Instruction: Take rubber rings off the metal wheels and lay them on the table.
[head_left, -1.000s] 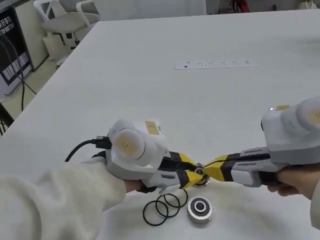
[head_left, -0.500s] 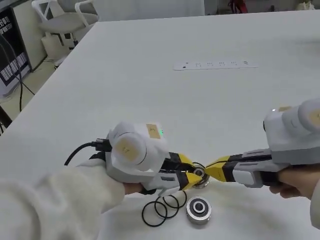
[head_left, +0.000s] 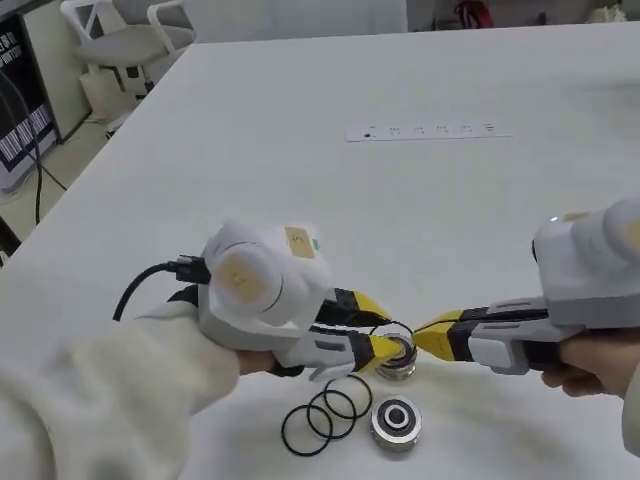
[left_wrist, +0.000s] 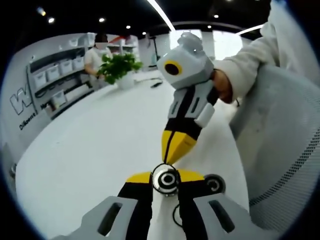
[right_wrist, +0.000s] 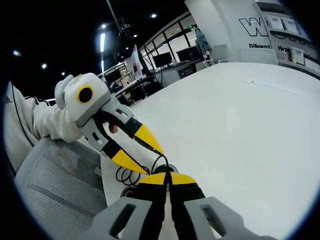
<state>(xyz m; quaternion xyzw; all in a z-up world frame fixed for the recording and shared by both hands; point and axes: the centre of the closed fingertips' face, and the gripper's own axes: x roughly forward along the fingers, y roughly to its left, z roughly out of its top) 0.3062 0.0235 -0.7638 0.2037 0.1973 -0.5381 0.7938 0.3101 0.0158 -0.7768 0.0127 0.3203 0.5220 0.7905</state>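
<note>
My left gripper is shut on a small metal wheel just above the white table; the wheel sits between its yellow tips. My right gripper comes in from the right, shut on the wheel's thin black rubber ring. The ring is pulled up into a loop off the wheel's rim. Three loose black rings lie overlapping on the table near me. Beside them lies a second wheel flat, with a black band around it.
A white power strip lies on the table farther back. White chairs stand beyond the far left corner. A black cable trails from my left gripper. In the left gripper view a person stands by shelves and a green plant.
My left gripper has tilted and drawn slightly left with the wheel, and the right gripper has eased right. The ring between them now stands out as a wider loop.
</note>
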